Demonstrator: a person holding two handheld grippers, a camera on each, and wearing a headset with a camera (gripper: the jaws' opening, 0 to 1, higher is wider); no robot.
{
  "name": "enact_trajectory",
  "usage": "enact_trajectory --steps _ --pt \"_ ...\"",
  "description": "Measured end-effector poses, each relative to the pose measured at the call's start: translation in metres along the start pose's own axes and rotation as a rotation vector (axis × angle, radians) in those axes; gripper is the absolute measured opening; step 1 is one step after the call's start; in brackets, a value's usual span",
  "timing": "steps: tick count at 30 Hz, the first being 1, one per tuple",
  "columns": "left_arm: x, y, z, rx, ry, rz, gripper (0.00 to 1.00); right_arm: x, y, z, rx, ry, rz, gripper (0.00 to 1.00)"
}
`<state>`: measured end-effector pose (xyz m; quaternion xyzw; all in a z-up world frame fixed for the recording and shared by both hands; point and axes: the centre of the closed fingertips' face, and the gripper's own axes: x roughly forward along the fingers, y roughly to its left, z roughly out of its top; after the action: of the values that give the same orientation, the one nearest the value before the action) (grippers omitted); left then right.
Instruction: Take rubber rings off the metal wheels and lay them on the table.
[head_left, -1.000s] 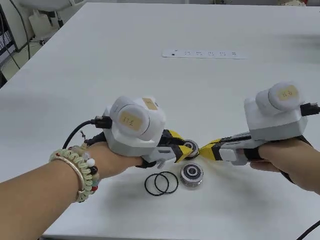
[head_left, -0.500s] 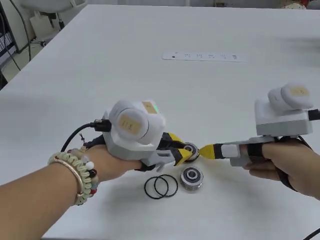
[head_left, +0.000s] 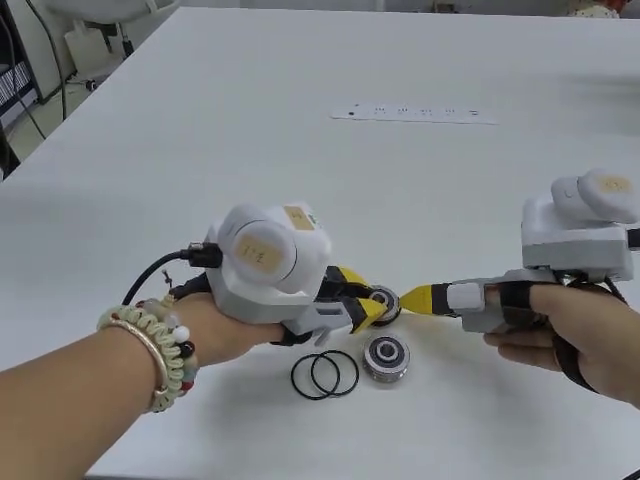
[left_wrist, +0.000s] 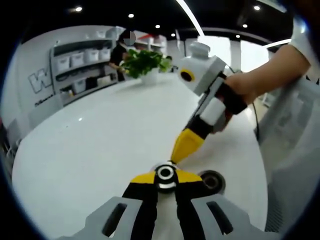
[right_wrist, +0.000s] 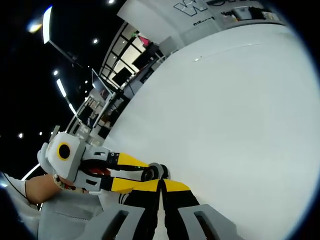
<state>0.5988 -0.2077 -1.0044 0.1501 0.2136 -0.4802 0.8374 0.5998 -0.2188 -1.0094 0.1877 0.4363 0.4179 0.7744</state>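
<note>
1. The left gripper (head_left: 372, 303), held in the person's left hand (head_left: 215, 325), has its black-and-yellow jaws clamped on a small round silver metal wheel with a dark centre (left_wrist: 166, 175). The wheel is held just above the near part of the white table (head_left: 300, 170).
2. The right gripper (head_left: 413, 297) comes in from the right. Its yellow-tipped jaws are pressed together, and the tips sit right against the right-hand edge of the held wheel. Whether anything is caught between them cannot be told.
3. In the right gripper view its two jaws lie flat against each other, with the clamped wheel just beyond their tips.
4. A second round metal wheel with a dark rim (head_left: 386, 356) lies flat on the table, just nearer than the gripper tips and apart from them.
5. Two thin black rubber rings (head_left: 324, 374) lie on the table just left of that second wheel. They overlap each other and sit below the left gripper's body.
6. A long white power strip (head_left: 415, 112) lies on the far side of the table, well apart from the work.
7. A string of pale beads and a bangle (head_left: 155, 345) circle the left wrist.
8. In the left gripper view a green potted plant (left_wrist: 144, 62) stands at the table's far end, with a white shelf unit of boxes (left_wrist: 80, 67) to its left.
</note>
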Motion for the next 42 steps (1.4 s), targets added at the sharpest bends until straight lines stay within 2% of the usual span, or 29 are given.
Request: enact_trajectory --steps 1,4,13,19,31,35,36,37,38,39,42 --pt "0.000 0.000 0.000 0.000 0.000 -0.001 0.14 0.001 0.004 0.002 0.006 -0.009 0.021 0.00" --pt "0.000 0.000 0.000 0.002 0.000 0.000 0.14 0.001 0.002 0.001 -0.006 -0.002 0.003 0.00" --pt "-0.002 0.003 0.000 -0.017 -0.003 0.005 0.13 0.001 0.005 0.005 -0.001 -0.019 0.014 0.00" --pt "0.000 0.000 0.001 0.010 0.004 0.011 0.13 0.001 0.003 0.003 -0.018 -0.009 -0.004 0.00" --pt "0.000 0.002 0.001 0.020 0.010 0.016 0.13 0.001 0.005 0.004 -0.034 -0.010 -0.008 0.00" --pt "0.000 0.001 0.001 0.021 0.010 0.014 0.13 0.002 0.007 0.005 -0.029 -0.017 0.002 0.00" --pt "0.001 0.000 0.001 0.024 0.010 0.007 0.13 0.003 0.011 0.009 -0.027 -0.037 0.021 0.00" --pt "0.002 -0.002 0.000 0.026 0.010 0.004 0.13 0.004 0.012 0.004 -0.033 -0.003 0.009 0.00" --pt "0.002 -0.003 0.000 0.039 0.012 0.005 0.13 0.005 0.010 0.005 -0.084 -0.001 -0.003 0.00" --pt "0.002 -0.003 0.001 0.057 0.014 0.005 0.13 0.005 0.014 0.005 -0.064 -0.003 0.003 0.00" --pt "0.002 -0.002 0.001 0.041 0.009 0.002 0.13 0.003 0.012 0.006 -0.042 -0.009 0.012 0.00"
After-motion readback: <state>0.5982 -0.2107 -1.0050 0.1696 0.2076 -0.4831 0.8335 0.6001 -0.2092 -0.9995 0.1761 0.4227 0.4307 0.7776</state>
